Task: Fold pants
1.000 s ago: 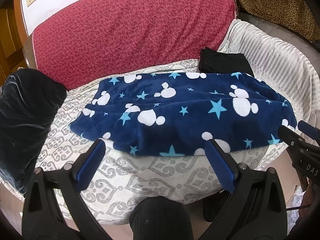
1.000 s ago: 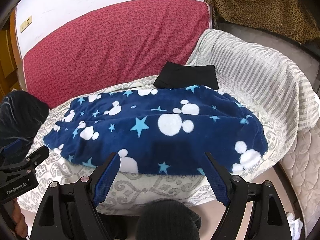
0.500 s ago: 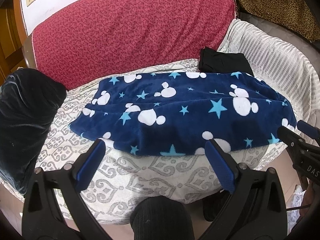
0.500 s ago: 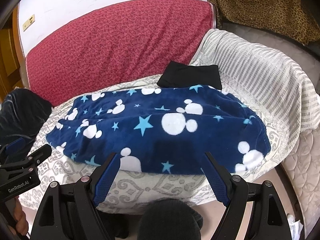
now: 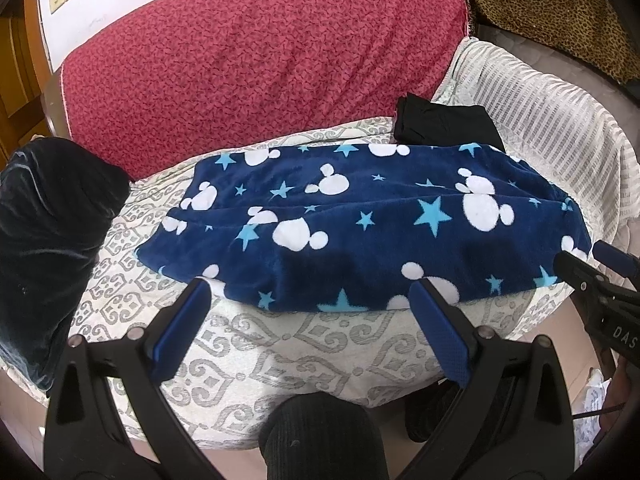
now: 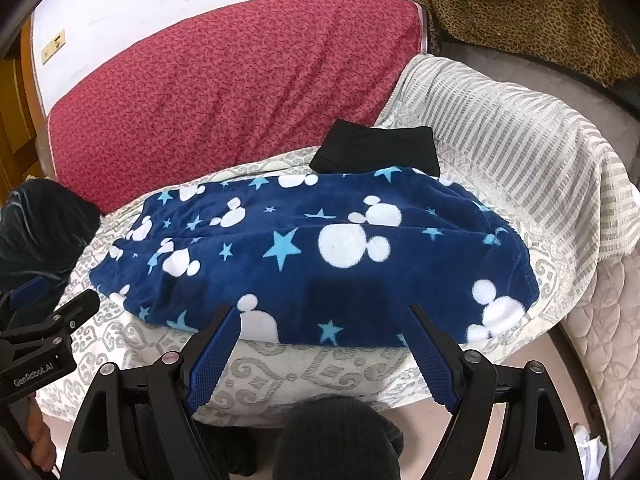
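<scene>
both claws (image 5: 308,304) (image 6: 320,332) spread, before pants (image 5: 368,236) hem

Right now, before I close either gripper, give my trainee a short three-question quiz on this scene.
1. True or false: the left gripper is already shut on the navy star-print fleece pants.
2. Multiple choice: what lies at the far edge of the pants, partly under them? A) folded black garment B) leopard-print cloth C) red patterned cushion
3. Fill in: the right gripper has its jaws ____, with its fingers over the near hem of the pants.

Key: 1 false; 2 A; 3 open
</scene>
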A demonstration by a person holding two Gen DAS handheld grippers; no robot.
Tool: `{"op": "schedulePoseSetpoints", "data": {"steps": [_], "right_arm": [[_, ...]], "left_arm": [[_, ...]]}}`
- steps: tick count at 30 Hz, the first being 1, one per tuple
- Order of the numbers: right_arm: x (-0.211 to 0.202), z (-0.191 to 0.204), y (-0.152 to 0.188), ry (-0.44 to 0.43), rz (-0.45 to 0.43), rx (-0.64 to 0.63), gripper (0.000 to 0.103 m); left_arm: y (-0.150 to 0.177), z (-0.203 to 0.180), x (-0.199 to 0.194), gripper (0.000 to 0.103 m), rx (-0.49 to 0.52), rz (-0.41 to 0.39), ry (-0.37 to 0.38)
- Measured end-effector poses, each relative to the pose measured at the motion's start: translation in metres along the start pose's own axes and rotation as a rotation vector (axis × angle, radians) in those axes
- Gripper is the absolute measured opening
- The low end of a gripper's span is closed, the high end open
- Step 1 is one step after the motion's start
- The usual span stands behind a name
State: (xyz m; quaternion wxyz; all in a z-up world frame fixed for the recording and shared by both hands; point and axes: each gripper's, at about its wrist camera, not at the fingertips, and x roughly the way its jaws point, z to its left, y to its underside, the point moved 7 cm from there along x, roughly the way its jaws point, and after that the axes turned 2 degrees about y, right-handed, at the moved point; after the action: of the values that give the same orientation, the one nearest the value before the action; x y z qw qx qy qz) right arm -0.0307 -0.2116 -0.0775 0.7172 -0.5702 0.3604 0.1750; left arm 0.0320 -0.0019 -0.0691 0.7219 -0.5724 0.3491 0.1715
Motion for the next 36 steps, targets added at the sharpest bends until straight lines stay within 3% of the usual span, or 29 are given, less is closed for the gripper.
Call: {"op": "schedulePoseSetpoints", "data": {"steps": [11, 16, 19, 22, 27, 36], "right_arm": [[0.004, -0.009, 0.002, 0.011, 0.013, 0.024, 0.084], [0.018, -0.023, 0.012, -0.013, 0.067, 0.077, 0.082], [0.032, -0.041, 0.024, -0.020, 0.125, 0.136, 0.075], [0.046, -0.061, 0.037, -0.057, 0.182, 0.224, 0.067], [0.064, -0.100, 0.051, -0.152, 0.244, 0.454, 0.066], [0.086, -0.141, 0.055, -0.162, 0.259, 0.652, 0.067]], "left_arm": [[0.007, 0.010, 0.013, 0.099, -0.020, 0.036, -0.004], [0.018, 0.034, 0.031, 0.099, -0.049, 0.077, -0.034], [0.029, 0.057, 0.047, 0.099, -0.105, 0.116, -0.020], [0.036, 0.086, 0.059, 0.099, -0.208, 0.100, 0.034], [0.043, 0.123, 0.078, 0.099, -0.279, 0.121, -0.003], [0.049, 0.161, 0.122, 0.097, -0.351, 0.184, -0.024]]}}
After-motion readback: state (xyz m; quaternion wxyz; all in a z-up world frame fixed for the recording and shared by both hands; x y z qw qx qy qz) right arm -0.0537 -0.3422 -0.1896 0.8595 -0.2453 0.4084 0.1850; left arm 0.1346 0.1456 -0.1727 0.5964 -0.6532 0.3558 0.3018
